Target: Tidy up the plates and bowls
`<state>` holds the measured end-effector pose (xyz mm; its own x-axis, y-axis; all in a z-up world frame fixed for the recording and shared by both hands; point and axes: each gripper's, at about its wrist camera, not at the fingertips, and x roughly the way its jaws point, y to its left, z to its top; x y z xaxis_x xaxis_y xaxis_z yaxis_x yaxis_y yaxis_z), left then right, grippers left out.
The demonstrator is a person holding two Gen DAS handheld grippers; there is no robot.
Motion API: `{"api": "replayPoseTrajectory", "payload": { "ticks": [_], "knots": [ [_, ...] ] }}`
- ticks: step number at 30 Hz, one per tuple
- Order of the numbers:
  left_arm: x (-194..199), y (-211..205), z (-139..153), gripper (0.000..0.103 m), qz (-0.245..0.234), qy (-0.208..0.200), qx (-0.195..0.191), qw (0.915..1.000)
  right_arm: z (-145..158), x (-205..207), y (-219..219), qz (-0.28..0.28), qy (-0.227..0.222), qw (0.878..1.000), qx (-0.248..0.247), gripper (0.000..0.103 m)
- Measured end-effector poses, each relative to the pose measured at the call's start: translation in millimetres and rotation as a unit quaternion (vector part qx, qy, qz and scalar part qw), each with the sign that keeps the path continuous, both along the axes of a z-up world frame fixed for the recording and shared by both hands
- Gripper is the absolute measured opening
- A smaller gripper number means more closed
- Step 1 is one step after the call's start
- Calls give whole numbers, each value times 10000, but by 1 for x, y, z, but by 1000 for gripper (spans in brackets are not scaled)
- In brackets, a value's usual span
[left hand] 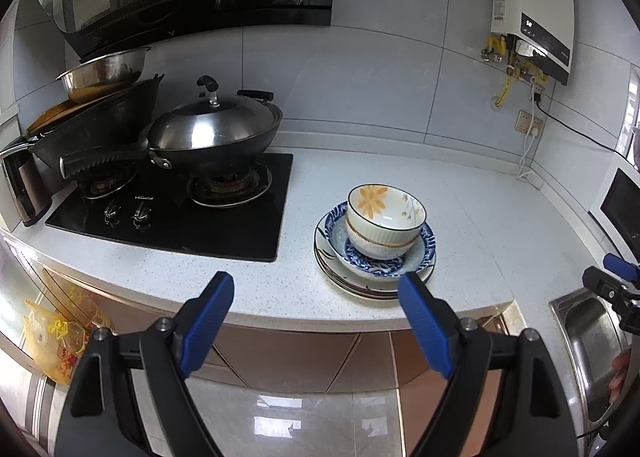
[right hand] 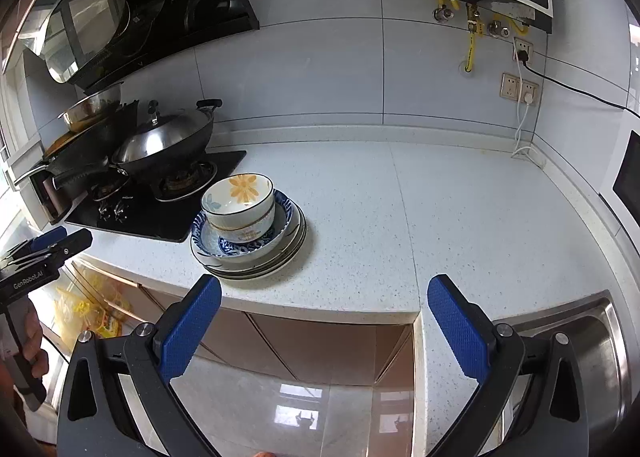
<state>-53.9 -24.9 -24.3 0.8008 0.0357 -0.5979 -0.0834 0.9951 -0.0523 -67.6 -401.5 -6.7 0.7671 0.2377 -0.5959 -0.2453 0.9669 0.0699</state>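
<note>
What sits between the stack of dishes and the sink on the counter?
Nothing: in the right wrist view the speckled counter is bare from the stack of dishes across to the sink.

Bright, even daylight — window reflections glare on the glossy floor [left hand: 280,409] and the wok lid [left hand: 212,129]. Strong fisheye distortion curves the countertop [right hand: 400,217]; corners fall to black — focus sharp.

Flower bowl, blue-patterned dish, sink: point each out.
flower bowl [left hand: 386,203], left wrist view, on its inner wall.
blue-patterned dish [right hand: 280,231], right wrist view, on its outer wall, right side.
sink [right hand: 600,341], right wrist view, on its steel basin wall.
</note>
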Motion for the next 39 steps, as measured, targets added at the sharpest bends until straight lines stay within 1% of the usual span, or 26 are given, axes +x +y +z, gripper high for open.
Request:
{"api": "replayPoseTrajectory", "payload": {
  "ticks": [6, 13, 17, 21, 24, 27, 39],
  "knots": [
    [-9, 8, -2, 84, 36, 17, -123, 9999, -1, -3, -4, 47, 60, 10000, 47, 102],
    [-12, 12, -6, 84, 118, 76, -67, 9999, -1, -9, -4, 55, 57, 10000, 4, 102],
    [-16, 10, -7, 84, 136, 40, 40, 9999, -1, -10, -4, 47, 64, 10000, 9, 102],
    [-20, 8, -7, 84, 170, 3, 47, 9998, -2, -13, -2, 61, 33, 10000, 48, 102],
    [-23, 6, -8, 84, 155, 23, 31, 9999, -3, -16, 1, 96, -5, 9999, 120, 102],
    [-25, 5, -11, 84, 122, 60, 25, 9999, -4, -20, 5, 130, -64, 9999, 88, 102],
    [-32, -1, -14, 84, -28, 97, 64, 9999, -6, -28, 9, 87, -18, 9999, 66, 102]
  ]
}}
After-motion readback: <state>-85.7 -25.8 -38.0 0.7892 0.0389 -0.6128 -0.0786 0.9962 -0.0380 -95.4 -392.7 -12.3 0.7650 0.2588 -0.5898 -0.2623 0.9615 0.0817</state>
